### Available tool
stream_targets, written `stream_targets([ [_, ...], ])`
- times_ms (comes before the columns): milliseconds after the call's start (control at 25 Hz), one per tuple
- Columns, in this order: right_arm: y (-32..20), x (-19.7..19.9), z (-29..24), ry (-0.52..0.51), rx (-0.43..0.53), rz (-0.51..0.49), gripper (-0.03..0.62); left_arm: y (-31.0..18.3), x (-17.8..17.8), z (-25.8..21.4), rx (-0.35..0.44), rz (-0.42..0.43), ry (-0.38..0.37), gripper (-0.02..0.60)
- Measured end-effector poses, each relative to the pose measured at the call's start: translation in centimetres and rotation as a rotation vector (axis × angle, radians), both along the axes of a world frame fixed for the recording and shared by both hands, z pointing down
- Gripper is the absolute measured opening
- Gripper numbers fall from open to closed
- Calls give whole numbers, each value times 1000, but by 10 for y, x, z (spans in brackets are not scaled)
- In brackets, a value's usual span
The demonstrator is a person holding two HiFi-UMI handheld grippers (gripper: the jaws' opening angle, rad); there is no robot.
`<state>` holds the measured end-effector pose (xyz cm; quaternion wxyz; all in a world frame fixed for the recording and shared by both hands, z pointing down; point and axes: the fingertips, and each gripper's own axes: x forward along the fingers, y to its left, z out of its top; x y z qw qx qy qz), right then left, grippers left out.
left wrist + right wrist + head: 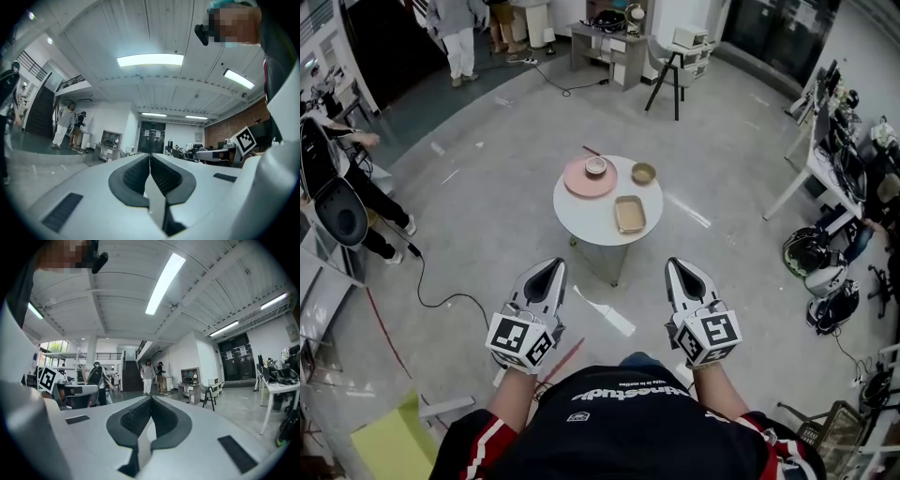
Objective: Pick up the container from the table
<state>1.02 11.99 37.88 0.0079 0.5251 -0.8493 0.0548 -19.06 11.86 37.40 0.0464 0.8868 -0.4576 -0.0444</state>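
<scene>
A round white table [581,220] stands on the floor. White lettering on the person's black shirt [628,436] is too small to read. The left gripper [553,265] and right gripper [675,265], both pinched together on nothing, are well short of the tan container [629,215] by the table's near right edge.

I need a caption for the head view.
Left gripper and right gripper, both shut, face a round table with a container.

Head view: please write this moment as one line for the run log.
phase: not yet at table | left gripper: shut, empty | right gripper: shut, empty | container: on table, untouched
</scene>
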Motion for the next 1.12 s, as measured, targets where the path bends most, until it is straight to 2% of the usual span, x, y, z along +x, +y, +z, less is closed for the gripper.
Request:
stream_targets([
  [400,-4,-5,9,13,-29,51,17,-13,-7,11,-19,34,15,25],
  [720,-32,-17,15,12,-26,31,17,-32,-15,18,-36,17,14,25],
  [1120,-106,-3,19,4,-27,15,17,-99,-1,19,-32,-6,1,25],
])
